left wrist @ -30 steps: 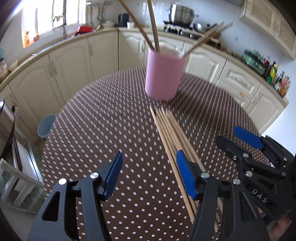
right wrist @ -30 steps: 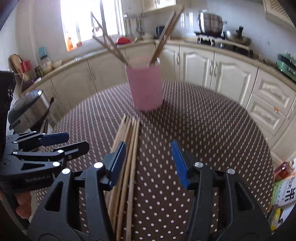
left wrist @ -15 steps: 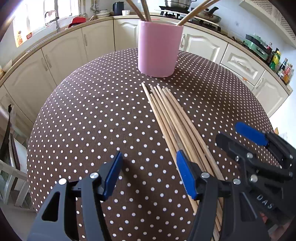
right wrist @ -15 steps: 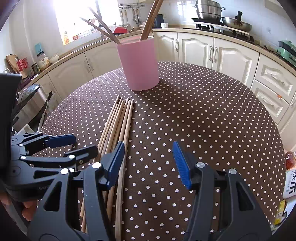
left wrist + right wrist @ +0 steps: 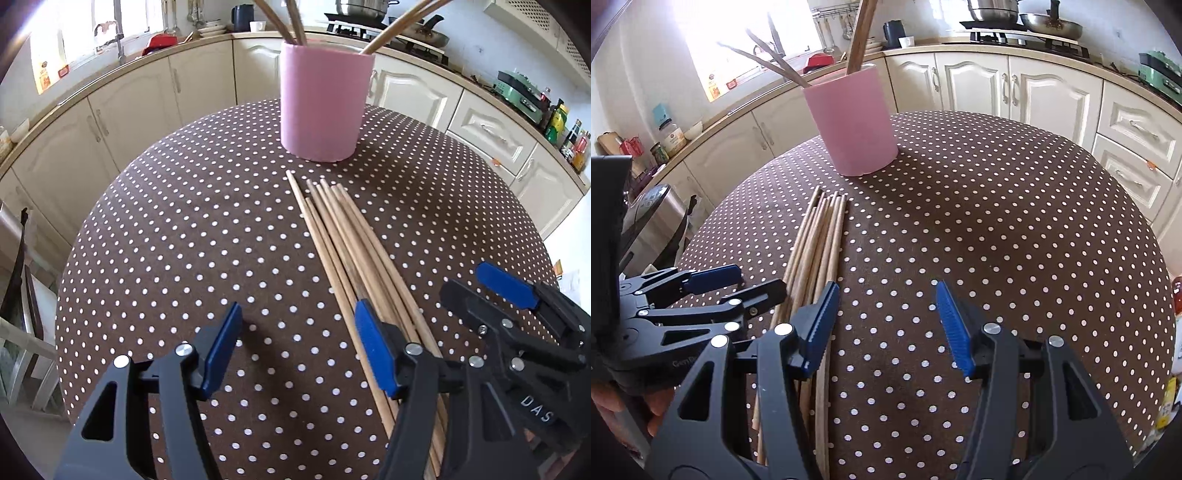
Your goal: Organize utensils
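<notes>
Polka-dot cloth covers your counter point(image 5: 177, 236), slick under round sticks. Both your left gripper point(image 5: 295, 350) and right gripper point(image 5: 882, 325) have fingers spread wide, holding nothing, flanking the near ends of the chopsticks point(image 5: 343, 236). Pinch the packed bundle and you may lift several, or roll them apart. Farther off, the pink cup point(image 5: 325, 103) holds leaning chopsticks; knock them and it could tip.

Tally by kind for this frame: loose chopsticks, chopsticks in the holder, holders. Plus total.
Loose chopsticks: 6
Chopsticks standing in the holder: 4
Pink holder: 1
Total: 11
</notes>
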A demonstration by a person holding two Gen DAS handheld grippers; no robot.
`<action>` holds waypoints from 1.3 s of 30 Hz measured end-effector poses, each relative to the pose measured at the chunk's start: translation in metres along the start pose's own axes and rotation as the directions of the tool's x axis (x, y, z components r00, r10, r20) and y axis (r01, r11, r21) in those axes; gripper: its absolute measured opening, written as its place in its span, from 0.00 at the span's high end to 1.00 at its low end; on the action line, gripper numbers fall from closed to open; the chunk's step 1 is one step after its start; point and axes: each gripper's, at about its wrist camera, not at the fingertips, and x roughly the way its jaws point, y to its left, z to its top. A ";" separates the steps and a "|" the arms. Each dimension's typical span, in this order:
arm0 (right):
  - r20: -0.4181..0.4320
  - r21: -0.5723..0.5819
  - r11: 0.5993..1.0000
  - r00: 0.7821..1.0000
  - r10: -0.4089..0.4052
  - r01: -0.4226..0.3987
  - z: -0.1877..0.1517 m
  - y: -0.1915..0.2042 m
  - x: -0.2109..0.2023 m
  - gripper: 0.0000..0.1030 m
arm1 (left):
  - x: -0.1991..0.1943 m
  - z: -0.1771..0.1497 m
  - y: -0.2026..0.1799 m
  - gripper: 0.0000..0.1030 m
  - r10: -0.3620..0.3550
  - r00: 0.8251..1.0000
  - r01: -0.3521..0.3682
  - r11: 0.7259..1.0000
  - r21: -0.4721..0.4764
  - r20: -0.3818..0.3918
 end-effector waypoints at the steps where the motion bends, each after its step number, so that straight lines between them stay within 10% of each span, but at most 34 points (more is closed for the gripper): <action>1: -0.003 0.005 1.000 1.000 0.003 -0.003 0.000 -0.001 0.001 0.47 | 0.001 -0.001 0.001 0.38 -0.003 1.000 0.003 1.000 -0.004 -0.002; 39: -0.104 -0.206 0.976 0.990 -0.092 0.069 0.013 0.034 0.038 0.47 | 0.021 0.025 0.029 0.33 0.068 0.997 -0.067 0.996 0.057 -0.033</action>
